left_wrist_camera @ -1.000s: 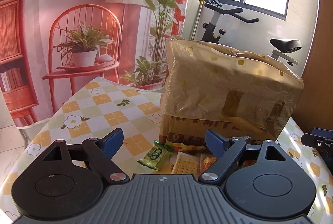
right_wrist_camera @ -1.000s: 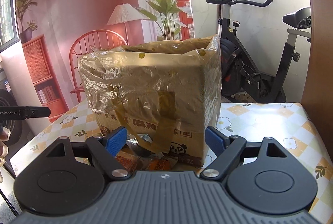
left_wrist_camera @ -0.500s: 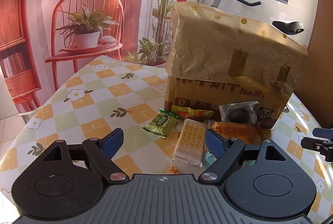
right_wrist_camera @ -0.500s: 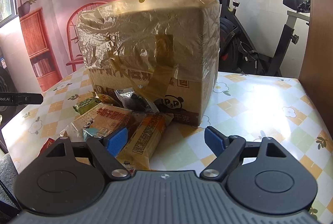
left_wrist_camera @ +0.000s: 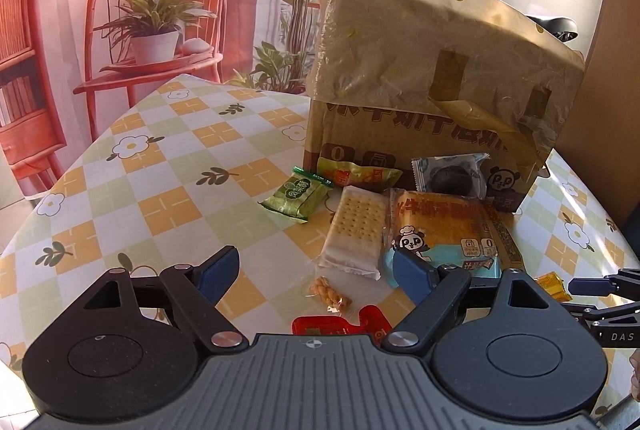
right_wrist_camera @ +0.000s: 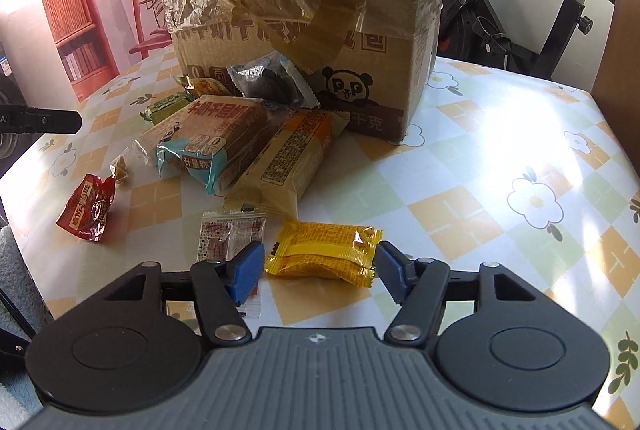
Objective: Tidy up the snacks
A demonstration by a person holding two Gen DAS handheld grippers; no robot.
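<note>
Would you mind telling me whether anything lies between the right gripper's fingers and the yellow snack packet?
Nothing visible does. The yellow packet already sits between the closing jaws of the right gripper; the small white sachet lies just outside one finger.

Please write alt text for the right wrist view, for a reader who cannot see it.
The right claw is closing around a yellow snack packet on a flowered tablecloth. Behind it, more wrapped snacks lie before a plastic-covered cardboard box.

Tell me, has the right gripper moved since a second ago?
Yes. The right gripper has come down and tipped toward the table: the cardboard box now fills the upper view, and the jaws are closing around a yellow snack packet.
</note>
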